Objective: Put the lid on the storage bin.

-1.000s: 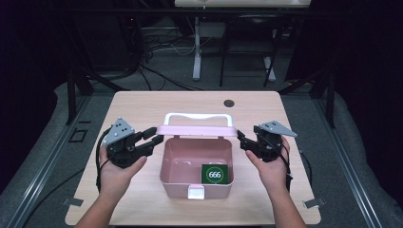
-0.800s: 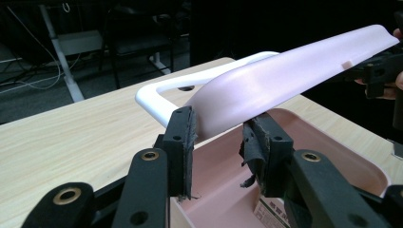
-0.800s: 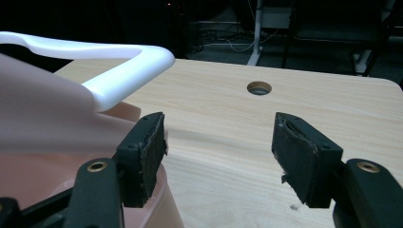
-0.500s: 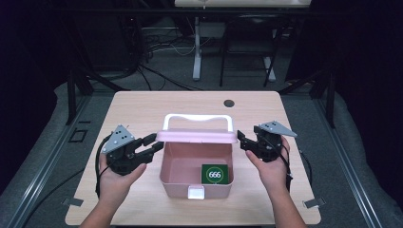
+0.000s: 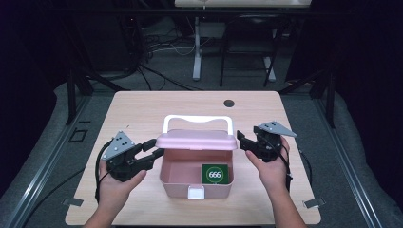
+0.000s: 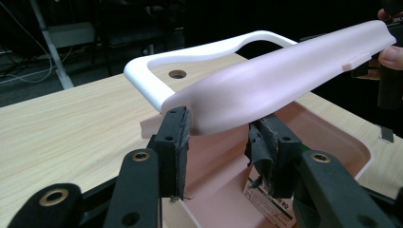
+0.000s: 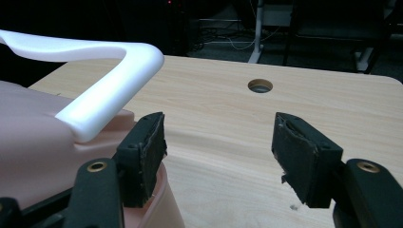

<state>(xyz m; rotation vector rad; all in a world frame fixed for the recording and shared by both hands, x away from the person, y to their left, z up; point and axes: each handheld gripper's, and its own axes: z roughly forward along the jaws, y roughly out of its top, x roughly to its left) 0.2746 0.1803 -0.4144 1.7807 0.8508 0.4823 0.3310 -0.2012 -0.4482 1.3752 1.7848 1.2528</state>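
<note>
An open pink box [image 5: 178, 183] stands mid-table with a green "666" card [image 5: 215, 174] inside. Its pink lid [image 5: 197, 140] with a white handle [image 5: 197, 118] leans forward over the back half. My left gripper [image 5: 156, 148] is at the lid's left end. Its jaws have just been opening, and the lid's corner [image 6: 275, 85] lies between the pads [image 6: 173, 142] with a gap at the right pad. My right gripper [image 5: 241, 141] stands open at the lid's right end. Its left pad [image 7: 145, 152] is beside the box rim, and bare table shows between the pads.
The wooden table [image 5: 142, 109] has a round cable hole [image 5: 229, 103] behind the box. A white latch [image 5: 196, 192] sits on the box's front wall. Dark floor with cables and stand legs [image 5: 197, 52] lies beyond the far edge.
The lid has tipped forward from nearly upright to leaning over the box. My left gripper followed it down and toward me, and its jaws have spread. The right gripper has not moved.
</note>
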